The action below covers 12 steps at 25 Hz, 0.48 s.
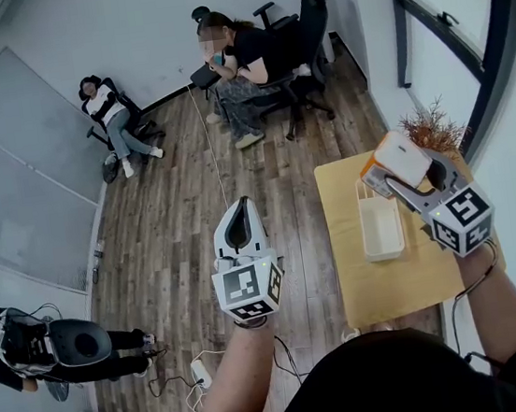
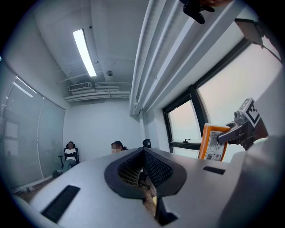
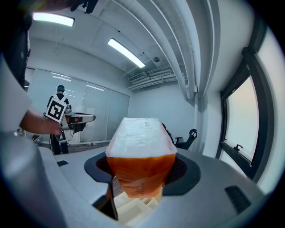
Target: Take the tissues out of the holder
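Note:
My right gripper (image 1: 412,180) is shut on a tissue pack (image 1: 395,159) with an orange wrapper and a white top, and holds it in the air above the far end of the small wooden table (image 1: 362,281). In the right gripper view the pack (image 3: 140,156) fills the gap between the jaws. The white tissue holder (image 1: 381,227) lies on the table just below and left of the pack. My left gripper (image 1: 238,212) hovers over the wooden floor left of the table, jaws together and nothing in them. The left gripper view shows the pack (image 2: 215,142) held up at the right.
A dried plant (image 1: 433,128) stands at the table's far right corner by the window. Two people sit in office chairs (image 1: 297,35) at the far wall, and another person is at the lower left (image 1: 60,347). A power strip and cables (image 1: 201,372) lie on the floor.

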### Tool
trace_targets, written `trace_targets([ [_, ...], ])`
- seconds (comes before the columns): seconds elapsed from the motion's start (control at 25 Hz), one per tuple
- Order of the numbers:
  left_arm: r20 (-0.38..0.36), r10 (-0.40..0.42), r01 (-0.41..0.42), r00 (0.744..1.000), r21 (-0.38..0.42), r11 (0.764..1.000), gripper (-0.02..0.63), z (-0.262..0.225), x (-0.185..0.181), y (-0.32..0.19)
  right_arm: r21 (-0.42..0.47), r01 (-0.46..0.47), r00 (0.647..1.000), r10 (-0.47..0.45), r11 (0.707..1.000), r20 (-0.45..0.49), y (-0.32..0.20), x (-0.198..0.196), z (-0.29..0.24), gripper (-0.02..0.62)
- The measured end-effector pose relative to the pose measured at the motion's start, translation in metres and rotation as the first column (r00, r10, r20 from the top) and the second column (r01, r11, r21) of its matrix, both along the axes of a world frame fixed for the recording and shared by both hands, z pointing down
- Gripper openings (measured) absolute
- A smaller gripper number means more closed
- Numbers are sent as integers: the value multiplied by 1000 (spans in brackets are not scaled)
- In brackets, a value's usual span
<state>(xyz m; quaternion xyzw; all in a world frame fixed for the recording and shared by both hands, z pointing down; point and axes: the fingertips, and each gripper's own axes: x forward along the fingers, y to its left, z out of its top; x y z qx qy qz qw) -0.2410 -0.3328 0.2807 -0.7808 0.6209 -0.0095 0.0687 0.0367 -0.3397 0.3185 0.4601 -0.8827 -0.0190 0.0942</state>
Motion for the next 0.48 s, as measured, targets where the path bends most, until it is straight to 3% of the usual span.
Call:
trace_targets([
  [0.48,-5,-15,15,1000,-8,1000,5,0,4,11,8,11,1000,-11,1000,4,3,3,-5,284],
])
